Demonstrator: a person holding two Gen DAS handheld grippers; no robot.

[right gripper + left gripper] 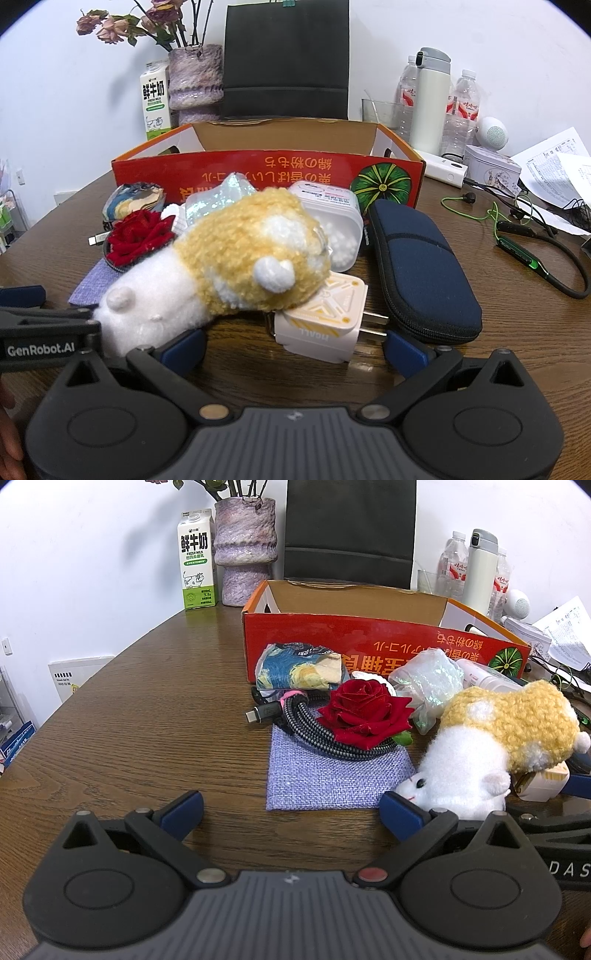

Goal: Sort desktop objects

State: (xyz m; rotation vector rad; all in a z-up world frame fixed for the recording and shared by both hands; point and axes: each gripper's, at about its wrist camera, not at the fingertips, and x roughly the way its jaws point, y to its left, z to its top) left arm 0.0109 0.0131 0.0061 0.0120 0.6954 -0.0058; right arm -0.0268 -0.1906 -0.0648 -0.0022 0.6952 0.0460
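Note:
A pile of small objects lies before an open orange-red cardboard box [332, 635] [229, 173]. A white and yellow plush toy [491, 738] [229, 266] lies across the pile, partly over a white plug adapter [321, 325]. A red fabric rose [364, 712] [138, 236] rests on a coiled braided cable [314, 720] over a lilac cloth pouch [328, 779]. A navy zip case [421, 266] lies at the right. My left gripper [291, 812] is open, its right finger beside the toy's head. My right gripper [295, 347] is open around the adapter's near end.
A milk carton [195, 561] and a stone-look vase [245, 550] stand at the back left, a black chair back [351, 528] behind the box. Bottles, a white flask [430, 99], papers and a green earphone cable [480, 214] crowd the right side. Bare wooden tabletop [147, 720] spreads left.

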